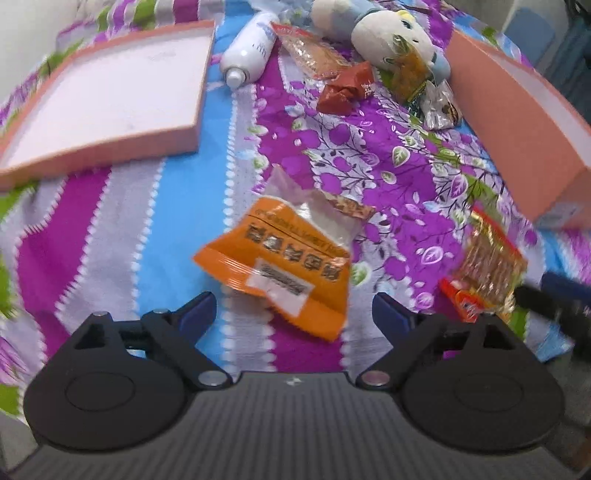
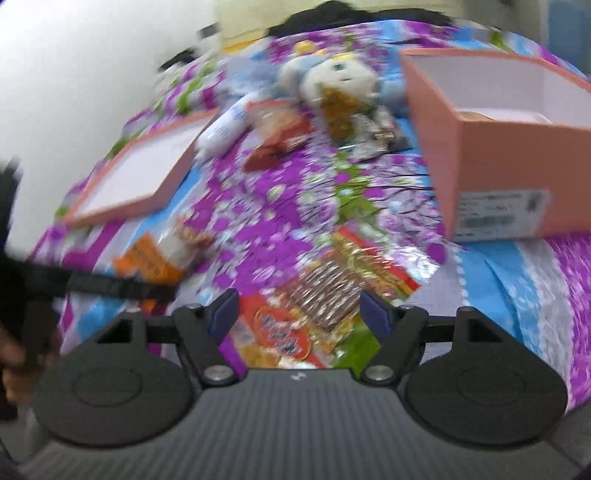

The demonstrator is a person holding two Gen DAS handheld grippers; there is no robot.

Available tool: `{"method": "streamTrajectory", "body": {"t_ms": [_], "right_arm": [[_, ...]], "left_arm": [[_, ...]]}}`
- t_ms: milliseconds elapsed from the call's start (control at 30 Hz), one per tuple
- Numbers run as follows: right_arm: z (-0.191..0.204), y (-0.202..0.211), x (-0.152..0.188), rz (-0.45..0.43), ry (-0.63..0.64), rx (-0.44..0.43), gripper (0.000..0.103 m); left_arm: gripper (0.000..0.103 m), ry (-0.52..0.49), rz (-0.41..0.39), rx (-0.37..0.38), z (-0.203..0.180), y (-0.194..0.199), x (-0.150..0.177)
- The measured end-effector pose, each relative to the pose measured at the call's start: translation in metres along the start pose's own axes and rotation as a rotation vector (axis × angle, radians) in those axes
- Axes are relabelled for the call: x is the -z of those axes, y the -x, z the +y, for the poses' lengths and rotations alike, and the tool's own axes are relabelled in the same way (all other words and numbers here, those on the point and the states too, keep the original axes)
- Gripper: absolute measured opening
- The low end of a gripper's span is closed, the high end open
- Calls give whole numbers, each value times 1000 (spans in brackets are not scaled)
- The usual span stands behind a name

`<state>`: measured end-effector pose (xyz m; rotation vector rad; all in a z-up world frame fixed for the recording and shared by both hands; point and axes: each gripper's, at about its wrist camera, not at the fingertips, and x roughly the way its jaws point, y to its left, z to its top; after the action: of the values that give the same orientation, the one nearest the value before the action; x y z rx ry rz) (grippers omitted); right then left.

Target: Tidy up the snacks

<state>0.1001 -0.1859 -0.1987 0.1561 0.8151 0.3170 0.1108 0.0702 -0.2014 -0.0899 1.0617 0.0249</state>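
Note:
An orange snack packet lies on the purple floral cloth, just ahead of my open, empty left gripper; it also shows in the right wrist view. A red and gold snack packet lies between the fingertips of my open right gripper; it also shows in the left wrist view. A pink open box stands at the right, also in the left wrist view. More snack packets lie at the back.
The pink box lid lies at the left. A white bottle and a plush toy lie at the back among the snacks. The right wrist view is blurred.

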Motion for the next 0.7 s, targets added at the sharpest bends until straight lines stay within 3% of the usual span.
{"method": "streamTrajectory", "body": {"t_ms": [133,300,467,700], "right_arm": [[-8,-17,1,-7,-9,91,73],[-22,-32,4,30,-98,119,73],[-20,-44,4,33,-130,105,83],[0,-57,6,71,20,147,84]], "left_arm": [[94,-101,-93,-57,2,17,-3],[94,-171,-146,-21,-1,23,-15],[94,-270,-129,-23,-14,1,-21],[90,-290,-98,-56,-18,-28,-19]]}}
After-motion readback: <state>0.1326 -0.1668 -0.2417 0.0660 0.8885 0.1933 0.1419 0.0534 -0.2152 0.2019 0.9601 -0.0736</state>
